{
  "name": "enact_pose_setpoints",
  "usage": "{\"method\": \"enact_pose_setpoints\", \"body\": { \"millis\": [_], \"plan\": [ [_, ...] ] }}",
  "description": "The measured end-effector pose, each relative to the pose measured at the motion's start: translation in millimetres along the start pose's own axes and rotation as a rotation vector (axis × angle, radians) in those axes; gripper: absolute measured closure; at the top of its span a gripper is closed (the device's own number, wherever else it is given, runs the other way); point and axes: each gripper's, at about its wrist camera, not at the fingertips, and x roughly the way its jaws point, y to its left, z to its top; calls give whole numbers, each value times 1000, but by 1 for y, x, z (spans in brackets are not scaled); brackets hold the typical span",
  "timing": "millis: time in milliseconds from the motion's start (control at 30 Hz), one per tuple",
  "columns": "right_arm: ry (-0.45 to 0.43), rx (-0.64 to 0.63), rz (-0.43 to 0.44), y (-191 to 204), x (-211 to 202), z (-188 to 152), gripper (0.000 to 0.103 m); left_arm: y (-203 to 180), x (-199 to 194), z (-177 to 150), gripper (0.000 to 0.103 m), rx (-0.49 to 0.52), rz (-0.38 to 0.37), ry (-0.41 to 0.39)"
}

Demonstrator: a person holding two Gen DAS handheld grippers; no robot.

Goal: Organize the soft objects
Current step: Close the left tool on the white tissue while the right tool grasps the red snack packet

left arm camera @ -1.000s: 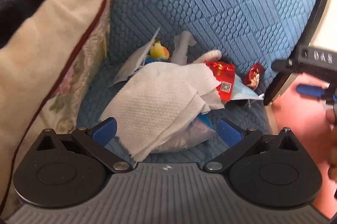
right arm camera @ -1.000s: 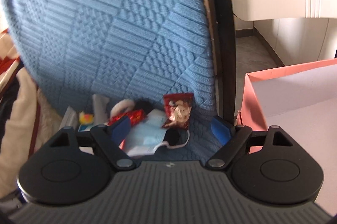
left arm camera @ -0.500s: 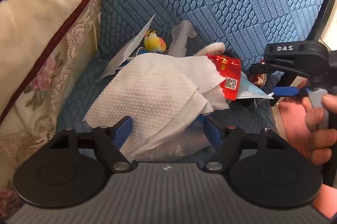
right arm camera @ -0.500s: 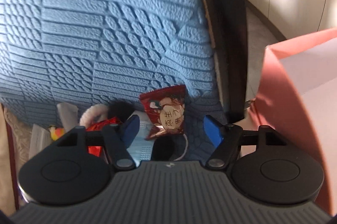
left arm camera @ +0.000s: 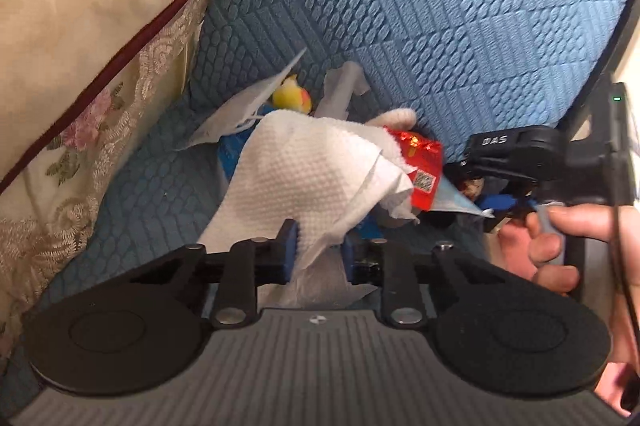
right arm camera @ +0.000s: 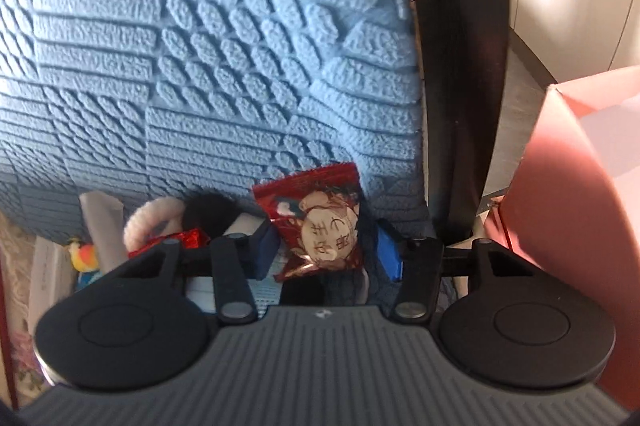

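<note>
A crumpled white tissue [left arm camera: 304, 178] lies on the blue textured seat [left arm camera: 152, 194]. My left gripper [left arm camera: 319, 253] has its jaws closing, and both blue pads pinch the tissue's near edge. A dark red snack packet [right arm camera: 316, 218] with a cartoon face leans against the blue backrest [right arm camera: 200, 66]. My right gripper [right arm camera: 328, 254] straddles it with its jaws closing; the left pad is at the packet's edge and a gap remains at the right pad. In the left wrist view a hand [left arm camera: 552, 238] holds the right gripper [left arm camera: 500, 202] beside the pile.
The pile also holds a shiny red foil packet [left arm camera: 420, 166], a blue face mask [left arm camera: 456, 200], a yellow plush bird [left arm camera: 292, 98] and a white fluffy piece [right arm camera: 150, 218]. A floral cushion [left arm camera: 80, 106] crowds the left. A pink box [right arm camera: 580, 186] stands beyond the dark chair frame [right arm camera: 460, 66].
The left jaws went from wide open to pinching the tissue. The right gripper came down toward the dark red packet, now between its narrowing jaws.
</note>
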Motion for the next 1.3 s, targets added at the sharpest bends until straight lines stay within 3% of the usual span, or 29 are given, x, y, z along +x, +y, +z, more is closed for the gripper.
{"method": "enact_pose_setpoints", "body": {
  "millis": [67,167,500,600,1033,1300],
  "plan": [
    [5,-9,6,2,1,1,62,0,-4,0,79,-4,-14,-8],
    [-6,-74,-14,14,-6,0,67,0,-8,2,79,-22,-25,-1],
    [-13,-182,-45,27,-40,-16,68,14,-36,-4,86,-91,-53,-6],
    [-19,-258,-59,38,-58,-28,69,11,-47,-6,97,-91,-49,-15],
    [-45,-330,4,15,-139,-68,69,-3,-87,-32,100,-60,-103,-19],
    [-51,-356,20,6,-175,-108,69,8,-108,-48,100,-119,-130,-24]
  ]
}}
